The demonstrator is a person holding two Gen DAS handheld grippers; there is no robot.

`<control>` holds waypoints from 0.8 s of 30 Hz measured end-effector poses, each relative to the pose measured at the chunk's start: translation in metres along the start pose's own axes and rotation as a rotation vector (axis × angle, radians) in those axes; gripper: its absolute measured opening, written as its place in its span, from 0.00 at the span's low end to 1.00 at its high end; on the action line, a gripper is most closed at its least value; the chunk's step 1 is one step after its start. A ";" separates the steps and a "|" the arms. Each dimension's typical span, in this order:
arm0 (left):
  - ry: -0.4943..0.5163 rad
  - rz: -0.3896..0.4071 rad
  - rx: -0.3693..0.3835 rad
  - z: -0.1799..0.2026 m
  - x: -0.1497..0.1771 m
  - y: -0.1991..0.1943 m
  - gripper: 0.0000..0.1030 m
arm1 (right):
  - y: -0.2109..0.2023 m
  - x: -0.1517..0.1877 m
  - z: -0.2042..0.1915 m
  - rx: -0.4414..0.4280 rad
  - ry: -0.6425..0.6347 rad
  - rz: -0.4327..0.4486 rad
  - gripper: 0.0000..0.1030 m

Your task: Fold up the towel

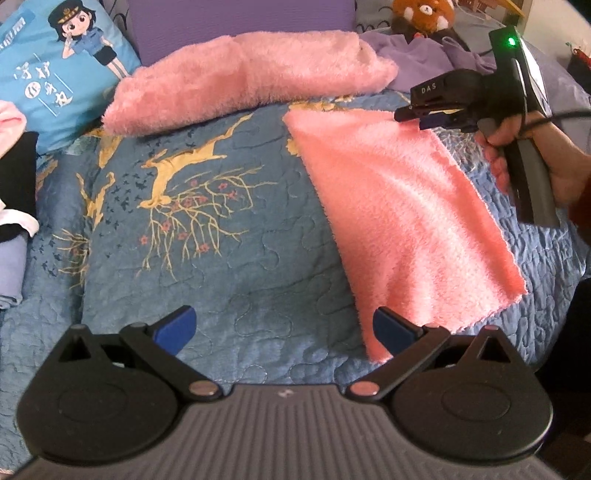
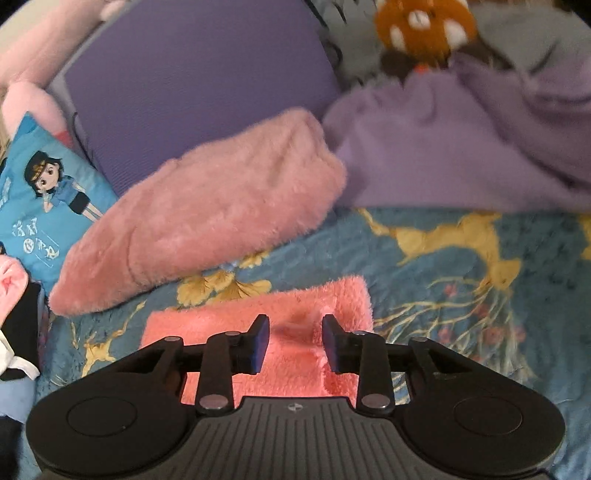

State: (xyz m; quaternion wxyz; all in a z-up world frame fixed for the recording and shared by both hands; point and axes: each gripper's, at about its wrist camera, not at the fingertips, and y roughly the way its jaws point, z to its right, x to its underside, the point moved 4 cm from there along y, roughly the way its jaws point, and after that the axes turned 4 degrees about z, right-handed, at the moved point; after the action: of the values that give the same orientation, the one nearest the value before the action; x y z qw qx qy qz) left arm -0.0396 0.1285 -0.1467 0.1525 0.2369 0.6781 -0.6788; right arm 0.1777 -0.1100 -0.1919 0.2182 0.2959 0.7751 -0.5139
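From the left wrist camera: one pink towel (image 1: pixel 402 206) lies flat on a blue quilted bedspread (image 1: pixel 221 258), its long axis running from the far centre toward the near right corner. The left gripper (image 1: pixel 284 330) hangs with its two blue-padded fingers spread wide; its right pad overlaps the towel's near edge. Only this view shows the right gripper (image 1: pixel 410 112) from outside, a hand (image 1: pixel 517 155) round its handle and its tip at the towel's far corner; whether its fingers are parted cannot be told here. Behind lie one fluffy pink bolster (image 1: pixel 247 77), one blue cartoon cushion (image 1: pixel 62 70) and one red panda plush (image 1: pixel 424 14).

From the right wrist camera: the right gripper (image 2: pixel 295 343) shows its two fingers parted over the towel (image 2: pixel 288 325), with a raised pucker of pile between them. This view alone shows the purple garment (image 2: pixel 461 147) spread wide beside the bolster (image 2: pixel 207 210).
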 end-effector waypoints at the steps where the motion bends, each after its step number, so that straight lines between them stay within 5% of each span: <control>1: 0.002 -0.005 0.002 0.000 0.001 0.002 1.00 | 0.002 0.000 0.001 0.008 0.002 -0.003 0.04; 6: 0.013 -0.025 0.014 0.004 0.002 0.012 1.00 | -0.019 -0.004 -0.003 0.031 -0.079 0.146 0.04; 13: 0.039 -0.025 0.023 0.011 -0.002 0.016 1.00 | 0.000 -0.006 0.007 0.090 -0.096 0.076 0.13; 17: 0.034 -0.031 0.020 0.009 -0.001 0.018 1.00 | -0.020 -0.008 0.011 0.127 -0.074 0.177 0.26; 19: 0.030 -0.033 0.023 0.010 -0.001 0.018 1.00 | -0.029 -0.007 0.003 0.104 -0.116 0.198 0.26; 24: 0.047 -0.027 0.030 0.015 -0.001 0.014 1.00 | -0.011 0.009 -0.037 -0.046 -0.254 0.085 0.26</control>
State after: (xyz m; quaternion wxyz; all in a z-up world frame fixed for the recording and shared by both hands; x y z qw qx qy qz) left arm -0.0332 0.1128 -0.1590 0.1240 0.2459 0.6743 -0.6852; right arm 0.1621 -0.0770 -0.1766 0.3429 0.2560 0.7397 -0.5194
